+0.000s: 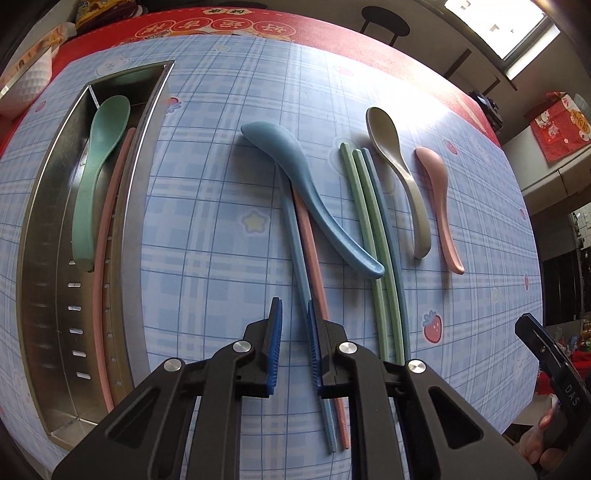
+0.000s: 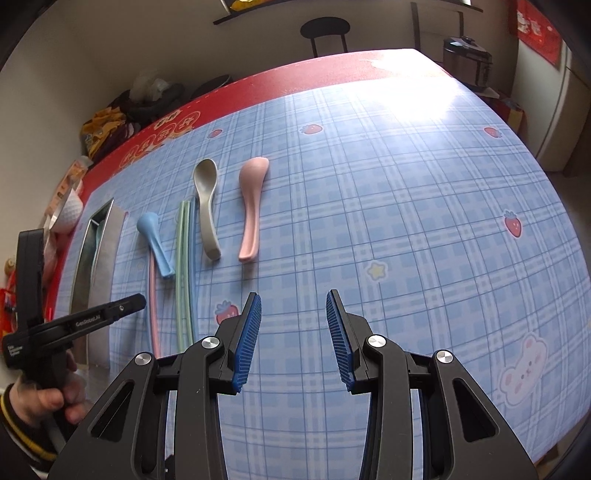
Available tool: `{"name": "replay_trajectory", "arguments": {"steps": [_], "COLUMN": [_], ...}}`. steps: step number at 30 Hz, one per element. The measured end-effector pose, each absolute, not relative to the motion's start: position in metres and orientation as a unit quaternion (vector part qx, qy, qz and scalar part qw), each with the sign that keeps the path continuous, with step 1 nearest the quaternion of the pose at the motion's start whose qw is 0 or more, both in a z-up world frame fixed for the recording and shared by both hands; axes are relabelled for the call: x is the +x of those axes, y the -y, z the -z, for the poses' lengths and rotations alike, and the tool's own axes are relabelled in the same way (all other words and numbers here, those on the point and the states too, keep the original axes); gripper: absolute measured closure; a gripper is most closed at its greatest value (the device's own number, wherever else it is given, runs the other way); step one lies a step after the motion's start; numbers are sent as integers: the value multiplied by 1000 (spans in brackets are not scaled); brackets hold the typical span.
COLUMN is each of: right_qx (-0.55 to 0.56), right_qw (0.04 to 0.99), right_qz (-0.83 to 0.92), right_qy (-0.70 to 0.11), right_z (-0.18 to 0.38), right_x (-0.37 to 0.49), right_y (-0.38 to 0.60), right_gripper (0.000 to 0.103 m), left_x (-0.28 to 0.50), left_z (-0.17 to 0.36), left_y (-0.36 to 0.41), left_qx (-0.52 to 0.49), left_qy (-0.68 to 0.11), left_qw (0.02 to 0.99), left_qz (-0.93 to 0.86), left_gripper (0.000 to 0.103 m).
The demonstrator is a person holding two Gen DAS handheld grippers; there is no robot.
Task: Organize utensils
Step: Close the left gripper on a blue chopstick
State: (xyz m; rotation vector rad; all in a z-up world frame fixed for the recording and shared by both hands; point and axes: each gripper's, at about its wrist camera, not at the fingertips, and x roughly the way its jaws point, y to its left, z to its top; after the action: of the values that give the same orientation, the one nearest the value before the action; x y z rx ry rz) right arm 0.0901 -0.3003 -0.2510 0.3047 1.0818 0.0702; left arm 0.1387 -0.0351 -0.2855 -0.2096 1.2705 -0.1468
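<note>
A long metal tray [image 1: 40, 258] at the left holds a green spoon [image 1: 99, 177] and a pink chopstick [image 1: 107, 258]. On the checked cloth a blue spoon [image 1: 295, 177] lies across a blue chopstick [image 1: 295, 240] and a pink one [image 1: 314, 258]. To their right lie two green chopsticks [image 1: 369, 221], another blue chopstick [image 1: 391, 240], a grey spoon [image 1: 399, 166] and a pink spoon [image 1: 439, 199]. My left gripper [image 1: 294, 317] points down with only a narrow gap between its pads, cloth showing through; the blue and pink chopsticks run under its right finger. My right gripper [image 2: 293, 314] hangs open and empty over bare cloth.
A white dimpled bowl [image 1: 29, 81] and bags sit at the table's far left corner. A stool [image 1: 384, 22] stands behind the red table edge, a cooker [image 2: 469, 62] at the far right. A hand [image 2: 55, 398] holds the left gripper's handle.
</note>
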Motion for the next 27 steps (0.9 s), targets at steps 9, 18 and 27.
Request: {"name": "replay_trajectory", "arguments": {"steps": [9,18,27], "right_qx": [151,165,169], "right_qw": [839,836,834], "right_qz": [-30,-21,-24], "right_qy": [-522,-524,-524], "right_z": [259,264,265], "right_x": [98,99,98], "right_y": [305,312,308], "right_gripper": [66,66,66], "left_x": [154,161,155], "left_z": [288,290,291], "left_y": [44,61,64], "left_qx": [-71,-15,2], "left_qy": [-587,-581,-560], "left_qw": [804,812,827], "left_qz": [61,49,47], "left_gripper": [90,92,92]}}
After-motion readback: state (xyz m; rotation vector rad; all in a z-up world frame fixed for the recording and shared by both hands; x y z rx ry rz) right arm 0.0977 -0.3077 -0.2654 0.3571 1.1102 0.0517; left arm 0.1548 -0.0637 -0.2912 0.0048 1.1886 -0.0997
